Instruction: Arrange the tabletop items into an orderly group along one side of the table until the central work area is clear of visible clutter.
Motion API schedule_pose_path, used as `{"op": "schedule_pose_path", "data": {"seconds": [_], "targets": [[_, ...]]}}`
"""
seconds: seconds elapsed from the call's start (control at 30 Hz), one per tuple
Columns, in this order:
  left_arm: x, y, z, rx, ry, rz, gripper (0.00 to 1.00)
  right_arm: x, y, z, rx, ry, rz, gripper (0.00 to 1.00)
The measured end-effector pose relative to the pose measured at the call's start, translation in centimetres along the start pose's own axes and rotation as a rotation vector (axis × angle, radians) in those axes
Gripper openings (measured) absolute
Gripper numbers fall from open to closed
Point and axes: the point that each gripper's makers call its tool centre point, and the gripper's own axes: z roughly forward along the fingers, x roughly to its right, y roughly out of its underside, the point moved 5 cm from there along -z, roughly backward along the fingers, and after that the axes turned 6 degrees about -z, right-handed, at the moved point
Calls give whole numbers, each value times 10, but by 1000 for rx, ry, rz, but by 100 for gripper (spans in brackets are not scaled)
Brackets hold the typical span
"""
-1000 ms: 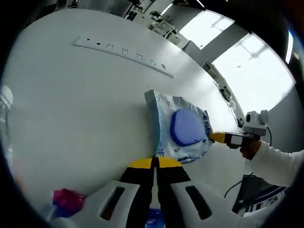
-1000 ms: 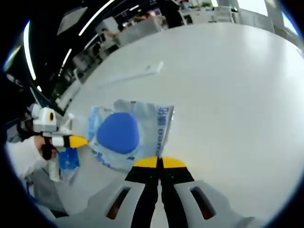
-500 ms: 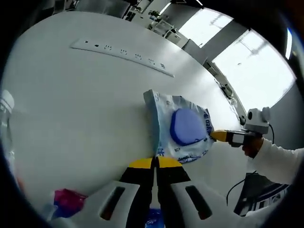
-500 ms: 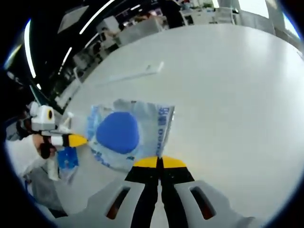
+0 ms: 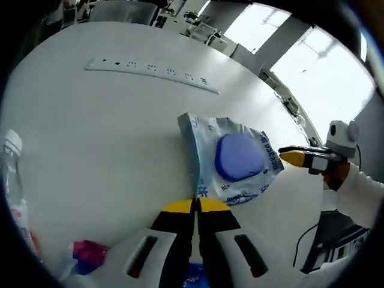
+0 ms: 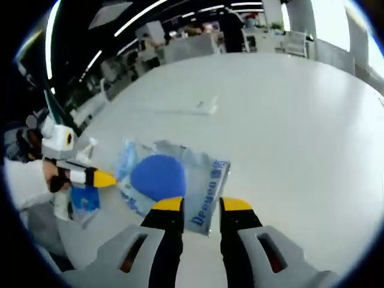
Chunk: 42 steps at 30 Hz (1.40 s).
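A clear plastic bag (image 5: pixel 207 135) printed in blue, holding a round blue pad, lies flat on the white table (image 5: pixel 90 138). My left gripper (image 5: pixel 195 206) is shut, and the bag's near corner reaches right into its yellow tips. In the right gripper view this gripper (image 6: pixel 108 178) comes in from the left and touches the edge of the bag (image 6: pixel 210 174). My right gripper (image 6: pixel 202 205) stands open just over the bag's near edge, with nothing between its fingers. In the left gripper view it (image 5: pixel 291 155) hovers a little off the bag's far edge, held by a sleeved hand.
A long white power strip (image 5: pixel 150 71) lies across the far part of the table, also visible as the strip (image 6: pixel 204 108). A clear bottle (image 5: pixel 12 174), a magenta item (image 5: pixel 90 252) and a blue packet (image 6: pixel 84 201) sit near the left gripper's side. Office furniture stands beyond the table.
My right gripper has opened, let go of the bag's edge and drawn slightly back. The left gripper stays shut at the bag's corner. Both cameras shifted a little.
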Motion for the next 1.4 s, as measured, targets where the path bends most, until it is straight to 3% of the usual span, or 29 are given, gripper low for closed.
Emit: {"op": "schedule_pose_path", "data": {"seconds": [0.2,0.4,0.57,0.7,0.83,0.93,1.1,1.17,1.23,1.3,1.4], "targets": [[3,0,0,-8,-27,62,0,-20,5,-40,106,-20,70,34],[3,1,-1,-2,-36,75,0,-37,30,-85,99,-25,46,40],[5,1,-1,-3,-46,97,0,-42,51,-116,114,20,125,43],[5,2,-2,4,-50,108,0,-50,68,-128,125,36,215,44],[8,4,-3,7,-50,124,0,-57,73,-131,122,19,215,44],[8,3,-2,7,-43,182,0,-56,74,-131,128,10,235,43],[9,2,-4,-10,-59,111,1,-54,68,-132,129,35,188,39],[11,0,-6,39,-66,117,9,-55,65,-134,141,31,184,39],[14,-2,-9,92,-62,136,25,-57,63,-136,155,25,190,39],[17,-10,-10,155,-27,144,36,-57,64,-137,157,28,187,39],[33,-16,-22,197,47,136,41,-57,67,-139,156,28,189,40]]}}
